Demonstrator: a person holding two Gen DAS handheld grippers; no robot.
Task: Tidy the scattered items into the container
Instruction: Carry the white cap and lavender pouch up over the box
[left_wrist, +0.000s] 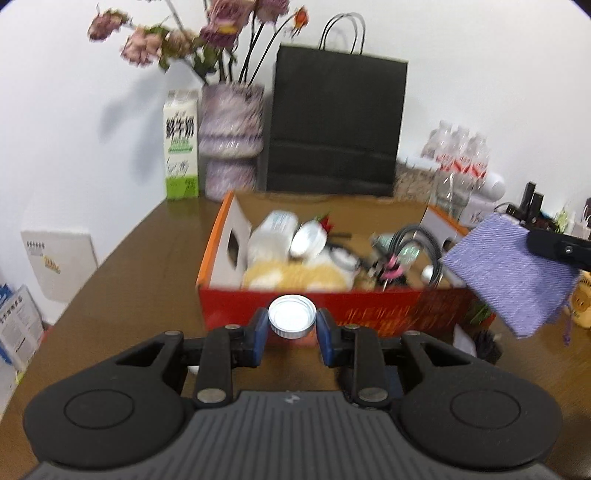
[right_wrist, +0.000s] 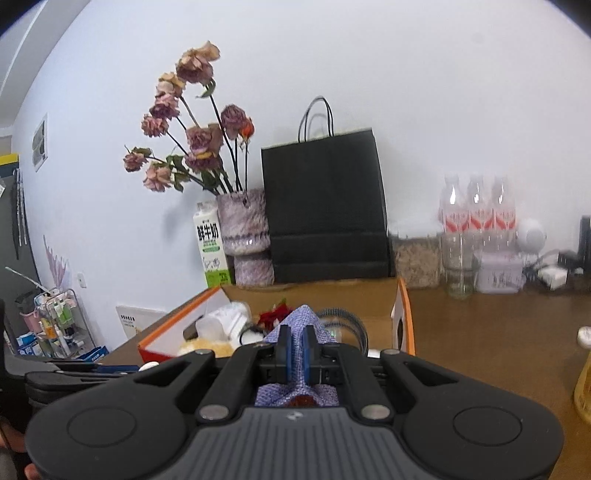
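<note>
Bottle (left_wrist: 291, 320), light and slippery, sits clamped by its cap in the left claw (left_wrist: 291, 325); right claw (right_wrist: 294, 345) pinches the soft purple pouch (right_wrist: 295, 325) before the box (left_wrist: 332, 306).

Bright even light, motion blur, fisheye-bent edges

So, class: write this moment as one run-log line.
left gripper: shut on white cap | right gripper: shut on purple cloth | red box: partly filled
</note>
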